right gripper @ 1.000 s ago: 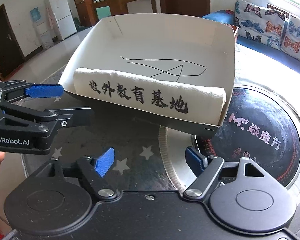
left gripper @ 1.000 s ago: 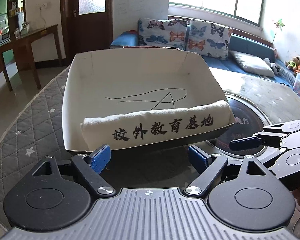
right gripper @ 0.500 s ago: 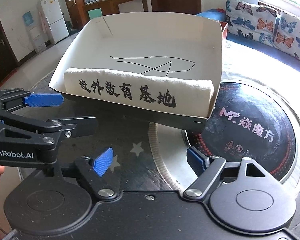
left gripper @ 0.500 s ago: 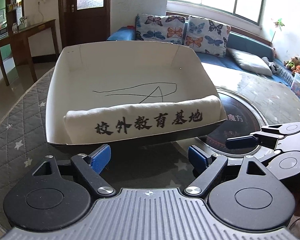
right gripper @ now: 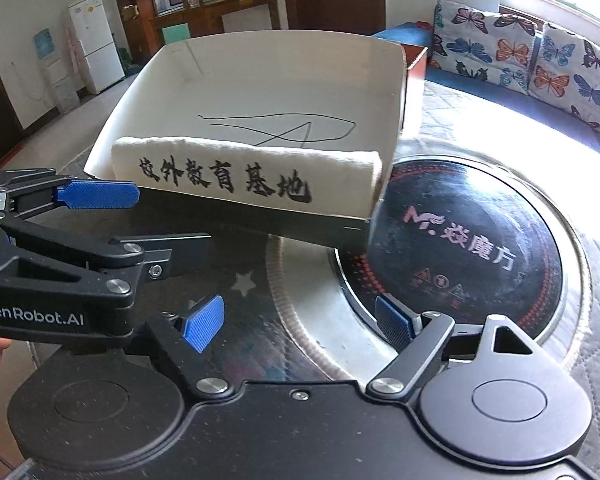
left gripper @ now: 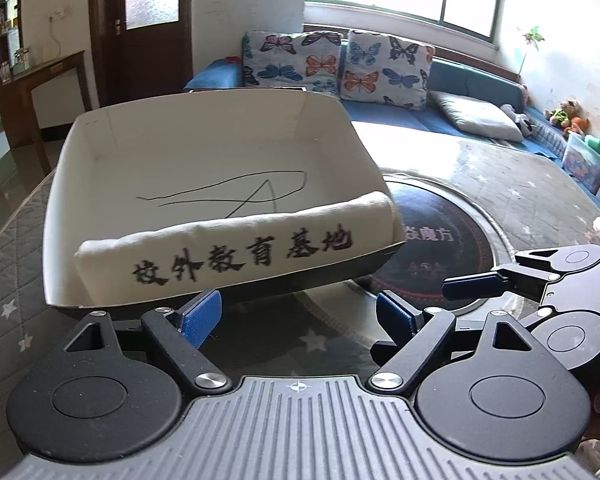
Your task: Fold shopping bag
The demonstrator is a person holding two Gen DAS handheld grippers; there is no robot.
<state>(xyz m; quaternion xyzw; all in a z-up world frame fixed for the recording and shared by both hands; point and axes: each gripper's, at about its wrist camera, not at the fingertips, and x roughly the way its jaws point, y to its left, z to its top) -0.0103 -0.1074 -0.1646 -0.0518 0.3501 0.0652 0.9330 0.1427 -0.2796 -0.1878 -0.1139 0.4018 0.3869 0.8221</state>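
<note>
Item: shopping bag (left gripper: 236, 248), cream cloth, black printed characters, already rolled into a long compact bundle. Location: inside a shallow white tray (left gripper: 84, 168), lying along the tray's near wall, one end by the near-left corner and the other by the near-right corner; the tray floor behind it carries a pen scribble (left gripper: 228, 196). The tray stands on a quilted, star-patterned surface (left gripper: 8, 240), its near-right corner overhanging a round black cooktop (right gripper: 472, 240) set into that surface. Left claw (left gripper: 300, 316): released, jaws wide, nothing between them, held short of the tray's near wall. Right claw (right gripper: 300, 322): released, nothing between the pads, over the surface in front of the cooktop. Step, as judged: folding looks complete and the bundle deposited; both claws stand clear of it. Next move, as judged: little more than drawing away, or, if the bundle slackens, a two-ended pinch to tighten it.
</note>
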